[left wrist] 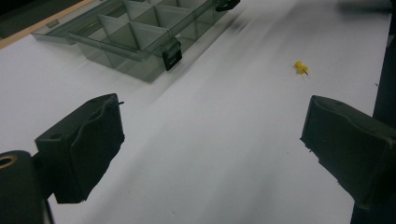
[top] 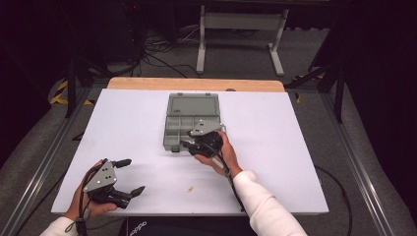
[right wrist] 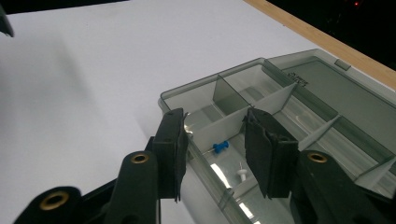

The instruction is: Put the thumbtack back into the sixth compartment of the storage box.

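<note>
High view: white worktop [top: 275,147] w/ a grey compartment box [top: 191,122] lying open near centre, lid hinged back toward the far edge. Right gripper [top: 189,143] sits at the box's near right corner, jaws over the near compartments; right gripper view shows its jaws part-open w/ nothing between them, straddling the box's near wall, a blue pushpin [right wrist: 220,147] and a white pushpin [right wrist: 241,174] lying on the compartment floor just beyond. Left gripper [top: 132,176] is held near the worktop's near-left corner, well apart from the box; jaws spread wide, empty. Yellow pushpin [top: 190,188] lies loose on the worktop nearer the near edge, between the two grippers, near the box but not touching; left gripper view shows it [left wrist: 301,68] beyond the jaws, toward the right one.
</note>
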Motion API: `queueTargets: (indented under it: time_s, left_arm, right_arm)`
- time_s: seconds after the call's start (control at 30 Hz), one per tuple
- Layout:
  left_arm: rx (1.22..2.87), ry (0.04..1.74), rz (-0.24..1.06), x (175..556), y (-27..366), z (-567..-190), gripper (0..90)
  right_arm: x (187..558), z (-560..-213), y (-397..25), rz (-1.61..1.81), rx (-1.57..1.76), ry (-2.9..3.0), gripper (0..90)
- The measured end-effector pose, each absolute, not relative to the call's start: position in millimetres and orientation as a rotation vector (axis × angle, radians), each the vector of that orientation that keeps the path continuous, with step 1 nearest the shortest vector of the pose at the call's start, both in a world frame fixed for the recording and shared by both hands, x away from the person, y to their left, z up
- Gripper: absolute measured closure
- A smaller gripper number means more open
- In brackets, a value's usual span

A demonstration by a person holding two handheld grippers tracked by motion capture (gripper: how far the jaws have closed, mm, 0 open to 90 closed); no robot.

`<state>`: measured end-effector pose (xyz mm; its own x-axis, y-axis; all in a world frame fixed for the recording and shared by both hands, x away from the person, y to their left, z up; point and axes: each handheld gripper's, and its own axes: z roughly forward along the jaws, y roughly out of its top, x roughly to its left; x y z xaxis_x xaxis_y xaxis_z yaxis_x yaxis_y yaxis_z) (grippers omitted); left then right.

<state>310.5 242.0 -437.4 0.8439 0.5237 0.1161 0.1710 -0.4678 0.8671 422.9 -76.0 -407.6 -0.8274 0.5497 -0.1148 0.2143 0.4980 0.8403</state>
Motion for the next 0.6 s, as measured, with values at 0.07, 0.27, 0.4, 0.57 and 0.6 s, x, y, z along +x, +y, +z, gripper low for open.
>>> queueTargets:
  time_s: [0.07, 0.27, 0.4, 0.57, 0.6]
  left_arm:
    - [2.047, 0.509, 0.458, 310.6, 242.0, -437.5, 6.1]
    - [2.051, 0.506, 0.457, 310.5, 242.2, -437.1, 6.1]
    - [2.051, 0.506, 0.457, 310.2, 242.0, -436.8, 6.1]
    - [2.053, 0.505, 0.458, 310.0, 241.6, -436.6, 6.2]
    - [2.052, 0.506, 0.457, 310.0, 241.7, -436.6, 6.2]
  right_arm:
    - [419.7, -405.0, -77.1, 1.271, 0.631, 2.373, 58.2]
    - [408.4, -395.9, -84.1, 1.3, 0.599, 2.367, 55.0]
    - [401.7, -392.3, -90.4, 1.302, 0.589, 2.369, 50.0]
    - [393.1, -389.4, -97.7, 1.304, 0.571, 2.368, 42.6]
    - [391.1, -389.2, -98.8, 1.304, 0.568, 2.372, 41.2]
